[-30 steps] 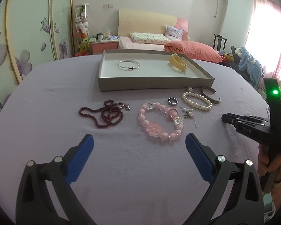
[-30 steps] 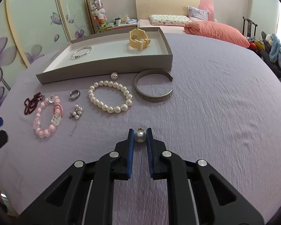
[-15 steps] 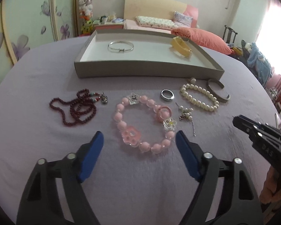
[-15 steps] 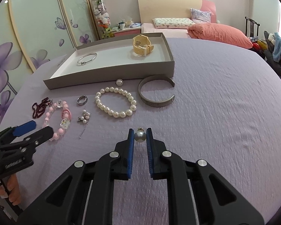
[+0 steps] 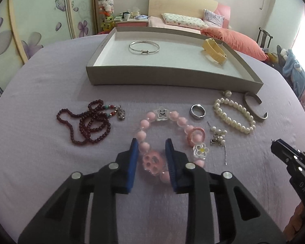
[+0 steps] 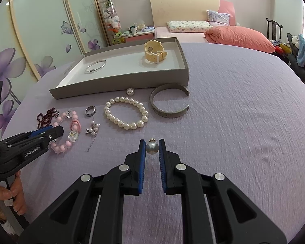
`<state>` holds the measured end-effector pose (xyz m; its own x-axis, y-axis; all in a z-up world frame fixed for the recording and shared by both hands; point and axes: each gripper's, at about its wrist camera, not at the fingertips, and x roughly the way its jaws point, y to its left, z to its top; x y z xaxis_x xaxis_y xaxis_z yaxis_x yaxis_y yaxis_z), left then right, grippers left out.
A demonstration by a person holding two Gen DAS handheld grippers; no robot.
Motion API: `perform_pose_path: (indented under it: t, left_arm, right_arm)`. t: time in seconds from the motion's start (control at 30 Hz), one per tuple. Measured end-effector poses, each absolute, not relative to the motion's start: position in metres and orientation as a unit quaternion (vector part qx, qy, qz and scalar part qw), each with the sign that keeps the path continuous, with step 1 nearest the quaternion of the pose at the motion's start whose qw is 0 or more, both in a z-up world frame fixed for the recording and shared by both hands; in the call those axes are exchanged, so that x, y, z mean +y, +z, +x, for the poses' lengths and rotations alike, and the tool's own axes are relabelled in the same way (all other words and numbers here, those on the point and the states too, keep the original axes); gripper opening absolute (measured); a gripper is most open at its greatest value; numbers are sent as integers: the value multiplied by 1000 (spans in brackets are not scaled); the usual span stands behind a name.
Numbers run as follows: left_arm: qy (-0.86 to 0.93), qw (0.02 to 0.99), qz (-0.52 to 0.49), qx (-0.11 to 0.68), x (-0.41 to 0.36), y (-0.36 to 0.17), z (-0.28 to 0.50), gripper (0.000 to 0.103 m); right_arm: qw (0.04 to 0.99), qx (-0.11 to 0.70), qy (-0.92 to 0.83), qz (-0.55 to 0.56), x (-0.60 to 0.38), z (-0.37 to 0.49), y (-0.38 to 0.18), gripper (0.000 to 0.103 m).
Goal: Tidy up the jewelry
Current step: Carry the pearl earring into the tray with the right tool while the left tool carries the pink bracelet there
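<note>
My left gripper (image 5: 152,149) has closed on the pink bead bracelet (image 5: 168,122), its blue pads on either side of the pink paw charm (image 5: 152,160). My right gripper (image 6: 152,146) is shut on a grey pearl earring (image 6: 152,147) above the purple cloth. The grey tray (image 5: 172,77) at the back holds a silver bangle (image 5: 144,47) and a yellow watch (image 5: 213,49). In front of it lie a dark red bead necklace (image 5: 87,122), a silver ring (image 5: 197,112), a pearl bracelet (image 5: 233,116), a grey cuff (image 5: 256,105), a pearl cluster earring (image 5: 218,137) and a loose pearl (image 6: 130,91).
The table is covered by a purple cloth (image 6: 244,122). The left gripper also shows in the right wrist view (image 6: 48,133), and the right gripper in the left wrist view at the right edge (image 5: 274,145). A bed and a wardrobe stand behind.
My left gripper moved forward and down over the pink bracelet and its jaws closed in around the paw charm. My right gripper kept hold of the pearl earring and barely moved.
</note>
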<state>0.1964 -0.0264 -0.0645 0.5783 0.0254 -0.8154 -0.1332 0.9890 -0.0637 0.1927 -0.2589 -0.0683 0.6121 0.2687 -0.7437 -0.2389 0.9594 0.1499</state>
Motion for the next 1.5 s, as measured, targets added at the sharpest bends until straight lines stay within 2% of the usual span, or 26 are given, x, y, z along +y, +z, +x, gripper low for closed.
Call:
perform_pose_path:
  t: [0.1, 0.3, 0.67, 1.5]
  left_arm:
    - [36, 887, -39, 458, -25, -63, 191, 20]
    - [-2, 890, -49, 453, -14, -63, 176, 20]
    - [-52, 917, -53, 392, -7, -30, 148, 19]
    - [-80, 939, -55, 330, -9, 26, 144, 19]
  right_arm:
    - [899, 413, 142, 19, -260, 190, -65, 14]
    - [904, 402, 145, 23, -260, 186, -57, 14]
    - [909, 385, 161, 24, -251, 181, -45, 14]
    - [917, 355, 182, 24, -239, 183, -25, 14]
